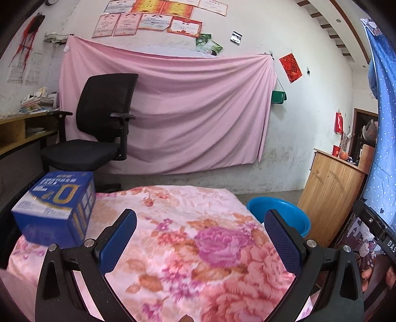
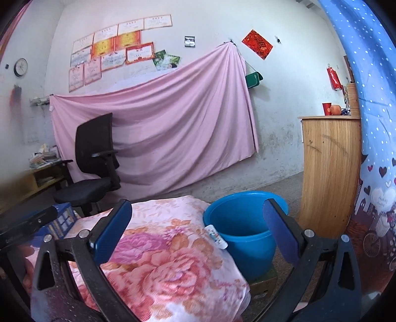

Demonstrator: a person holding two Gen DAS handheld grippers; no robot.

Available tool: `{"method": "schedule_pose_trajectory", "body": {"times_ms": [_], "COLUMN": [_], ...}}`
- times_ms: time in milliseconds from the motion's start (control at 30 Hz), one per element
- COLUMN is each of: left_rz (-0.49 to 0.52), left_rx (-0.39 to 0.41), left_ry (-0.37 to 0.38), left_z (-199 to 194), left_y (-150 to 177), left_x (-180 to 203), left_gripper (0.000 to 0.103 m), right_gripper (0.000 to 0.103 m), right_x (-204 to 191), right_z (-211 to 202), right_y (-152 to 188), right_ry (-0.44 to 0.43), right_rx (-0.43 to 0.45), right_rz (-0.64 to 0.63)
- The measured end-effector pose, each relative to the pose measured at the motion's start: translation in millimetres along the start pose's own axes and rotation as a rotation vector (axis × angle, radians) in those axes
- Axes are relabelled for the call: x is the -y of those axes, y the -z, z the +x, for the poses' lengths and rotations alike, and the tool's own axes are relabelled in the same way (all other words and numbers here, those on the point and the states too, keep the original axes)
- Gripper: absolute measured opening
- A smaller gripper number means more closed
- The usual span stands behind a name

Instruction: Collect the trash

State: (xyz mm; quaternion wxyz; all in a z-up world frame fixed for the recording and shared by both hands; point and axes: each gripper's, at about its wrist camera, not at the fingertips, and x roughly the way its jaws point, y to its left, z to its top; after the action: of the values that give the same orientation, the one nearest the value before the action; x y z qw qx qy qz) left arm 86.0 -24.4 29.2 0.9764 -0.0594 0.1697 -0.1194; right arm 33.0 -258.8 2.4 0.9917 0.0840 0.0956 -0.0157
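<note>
Blue bucket (image 2: 241, 232) stands just beside the floral quilt (image 2: 158, 260), a small white wrapper (image 2: 216, 236) touching its rim. Left tool (image 1: 200, 237) and right tool (image 2: 198, 230) gape wide, empty; a blue box (image 1: 55, 208) sits well apart from the bucket.

Floral blanket (image 2: 158, 267) carries blue box (image 1: 54, 208) and small white packet (image 2: 216, 236) at edge.

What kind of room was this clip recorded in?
Most likely a lived-in bedroom or study room in a home. A floral quilt covers the surface in front, a black office chair stands by a desk with stacked books, and certificates are pinned on the wall.
</note>
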Motion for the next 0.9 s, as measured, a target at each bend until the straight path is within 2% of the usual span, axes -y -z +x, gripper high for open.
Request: {"method": "schedule_pose_trajectory", "body": {"times_ms": [200,433,633,900], "left_rz": [0.009,0.046,0.034,0.065], "left_rx": [-0.025,0.033,0.057,0.071], "left_ry": [-0.005,-0.063,-0.092,-0.140], "left_z": [-27.5,-57.0,-73.3,-81.2], "left_y": [21.7,39.3,54.8,65.6], "left_x": [-2.1,-1.7,-8.4,-11.0], "left_gripper": [0.101,0.101,0.101,0.101], "right_gripper": [0.103,0.103,0.103,0.103], "right_x": [-11.9,-25.3,-36.9,-47.4], "right_z": [-26.6,-46.6,-50.6,-43.0], "right_y": [10.6,20.5,37.2,51.1], "right_ry": [-0.016,-0.024,-0.063,-0.073], "right_rx": [0.040,0.053,0.001,-0.050], "right_rz": [-0.020,-0.042,-0.054,-0.072]}}
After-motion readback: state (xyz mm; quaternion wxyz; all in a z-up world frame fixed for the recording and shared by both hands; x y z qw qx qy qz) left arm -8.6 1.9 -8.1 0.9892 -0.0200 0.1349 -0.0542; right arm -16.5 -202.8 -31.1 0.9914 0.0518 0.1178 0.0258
